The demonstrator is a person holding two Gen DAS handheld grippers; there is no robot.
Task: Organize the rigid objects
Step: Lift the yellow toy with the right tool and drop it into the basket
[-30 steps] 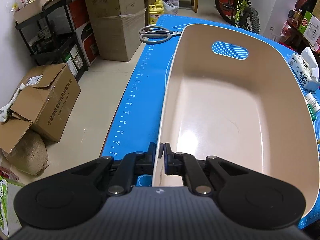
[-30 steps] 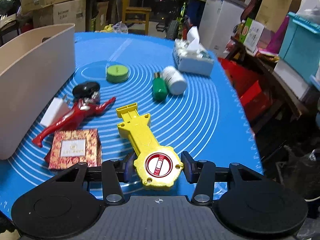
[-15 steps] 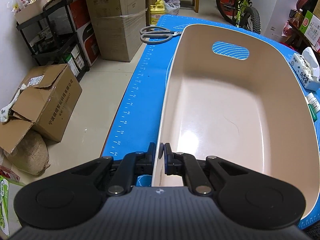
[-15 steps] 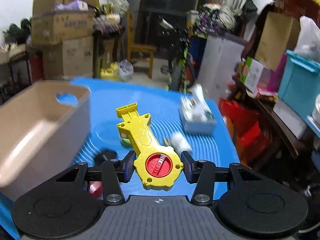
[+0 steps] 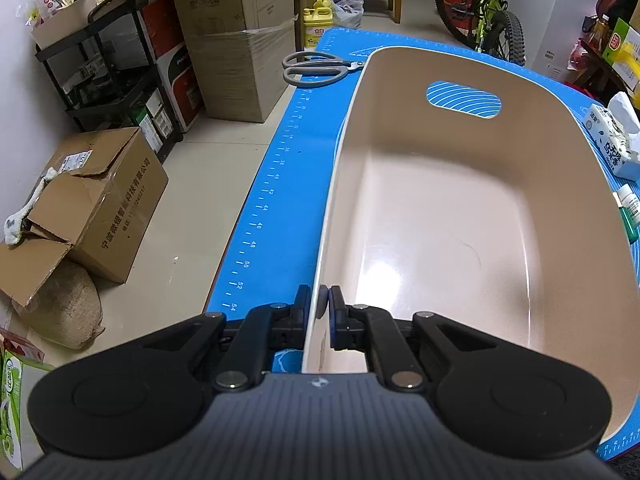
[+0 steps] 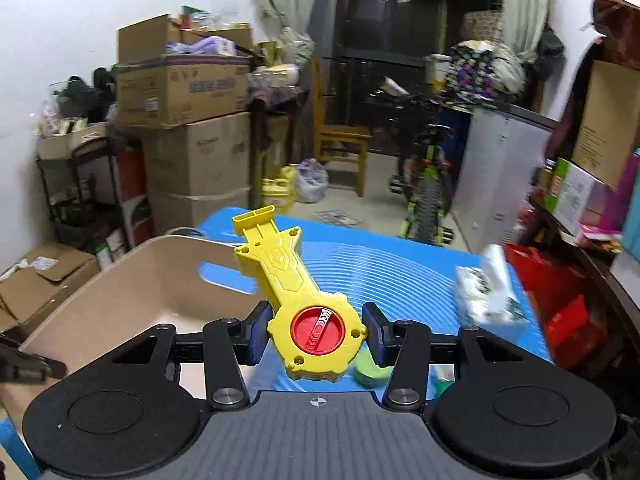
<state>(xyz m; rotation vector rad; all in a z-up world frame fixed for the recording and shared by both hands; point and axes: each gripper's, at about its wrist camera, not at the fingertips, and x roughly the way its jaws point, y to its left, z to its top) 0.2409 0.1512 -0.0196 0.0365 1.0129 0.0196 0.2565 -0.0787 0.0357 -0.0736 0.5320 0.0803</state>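
- Between the pads of the right gripper [image 6: 317, 334] sits a yellow toy launcher [image 6: 308, 312] with a red round dial; the jaws pinch its round head from both sides, and its long handle points forward and a little left.
- Held up off the blue mat [image 6: 384, 268], the launcher hangs just right of the beige plastic bin [image 6: 132, 292]; whether it overlaps the bin's rim cannot be told from this view.
- Beneath the launcher's head, a green round object [image 6: 370, 368] is mostly hidden, so its kind is unclear.
- Farther right, a tissue pack [image 6: 486, 296] is blurred.
- At the bin's near left corner, the left gripper [image 5: 319, 312] has its fingers pressed onto the bin wall, one pad outside and one inside.
- Seen from the left wrist, the bin's interior holds nothing; the handle cutout in its far wall shows the mat through it.
- Grey-handled scissors [image 5: 316, 68] lie on the mat beyond the bin's far left corner, blades partly hidden behind the rim.
- Cut off by the bin's right rim, a white bottle [image 5: 631, 204] and a green one [image 5: 629, 228] are only partly visible.
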